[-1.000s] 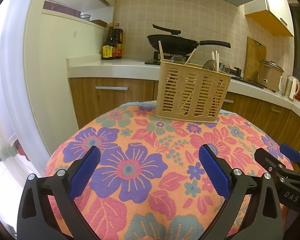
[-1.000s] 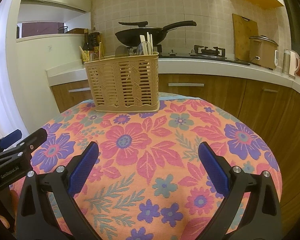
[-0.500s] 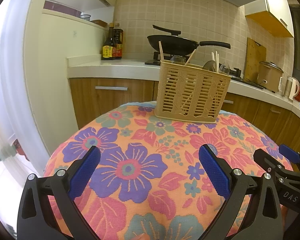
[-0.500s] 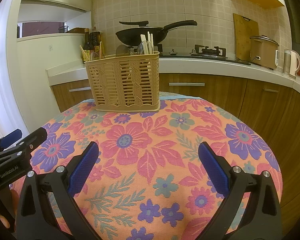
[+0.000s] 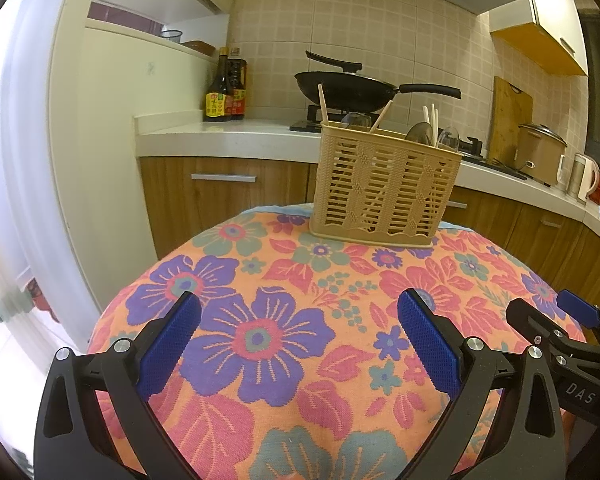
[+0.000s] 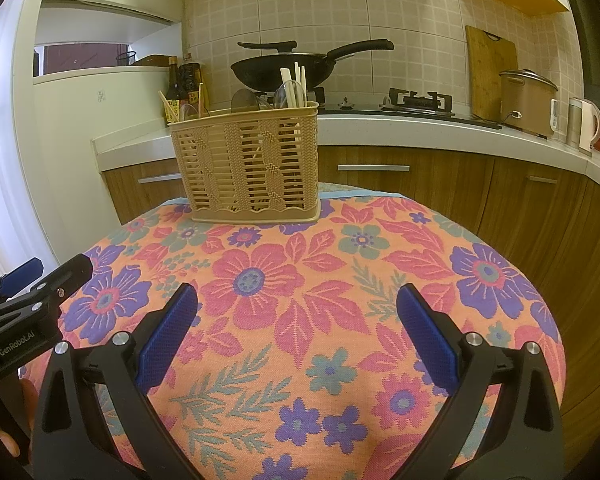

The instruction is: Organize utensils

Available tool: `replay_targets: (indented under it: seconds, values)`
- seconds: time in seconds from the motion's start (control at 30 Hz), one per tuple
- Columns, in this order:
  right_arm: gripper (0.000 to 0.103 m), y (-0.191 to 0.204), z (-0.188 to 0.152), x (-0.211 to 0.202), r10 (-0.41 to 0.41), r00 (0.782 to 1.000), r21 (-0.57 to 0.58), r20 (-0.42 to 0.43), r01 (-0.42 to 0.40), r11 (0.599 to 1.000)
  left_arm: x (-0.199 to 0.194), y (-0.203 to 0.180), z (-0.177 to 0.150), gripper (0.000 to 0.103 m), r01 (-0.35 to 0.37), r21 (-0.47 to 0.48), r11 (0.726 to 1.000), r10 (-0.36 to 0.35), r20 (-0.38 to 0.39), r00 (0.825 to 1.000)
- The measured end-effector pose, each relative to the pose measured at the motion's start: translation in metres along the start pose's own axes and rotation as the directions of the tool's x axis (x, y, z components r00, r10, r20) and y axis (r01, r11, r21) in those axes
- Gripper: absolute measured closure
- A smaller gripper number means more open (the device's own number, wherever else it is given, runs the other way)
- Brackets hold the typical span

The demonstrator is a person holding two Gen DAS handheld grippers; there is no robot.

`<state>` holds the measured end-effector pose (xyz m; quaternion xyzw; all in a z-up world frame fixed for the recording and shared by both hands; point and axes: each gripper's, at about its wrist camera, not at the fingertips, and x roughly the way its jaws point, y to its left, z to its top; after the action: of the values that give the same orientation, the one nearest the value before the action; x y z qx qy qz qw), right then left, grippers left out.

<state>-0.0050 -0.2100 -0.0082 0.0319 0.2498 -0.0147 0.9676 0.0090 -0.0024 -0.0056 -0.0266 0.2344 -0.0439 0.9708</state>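
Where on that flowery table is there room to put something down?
The cloth lies bare between the basket and both grippers' fingers, and to the basket's right toward the table edge. The only crowding is inside the basket, among chopsticks and spoons.

Black wok (image 5: 350, 88) on stove, sauce bottles (image 5: 224, 92) on counter.

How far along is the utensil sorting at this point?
Done: chopsticks and spoons stand in the basket. In hand: nothing; left gripper and right gripper are both open above the tablecloth. Left: apparently nothing; no loose utensils show.
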Motion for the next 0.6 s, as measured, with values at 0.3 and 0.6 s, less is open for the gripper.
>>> replay_targets:
  seconds: [0.3,0.6]
  values:
    - [0.008,0.0009,-0.0003,0.0002,-0.001,1.0,0.0,0.0,0.001,1.0,-0.0009,-0.0005,0.0011,0.008,0.0,0.003,1.0,0.0,0.003,1.0]
    - [0.008,0.0008,0.0,0.0002,-0.002,1.0,0.001,-0.001,0.002,1.0,-0.0011,-0.0007,0.0011,0.008,0.0,0.003,1.0,0.0,0.003,1.0]
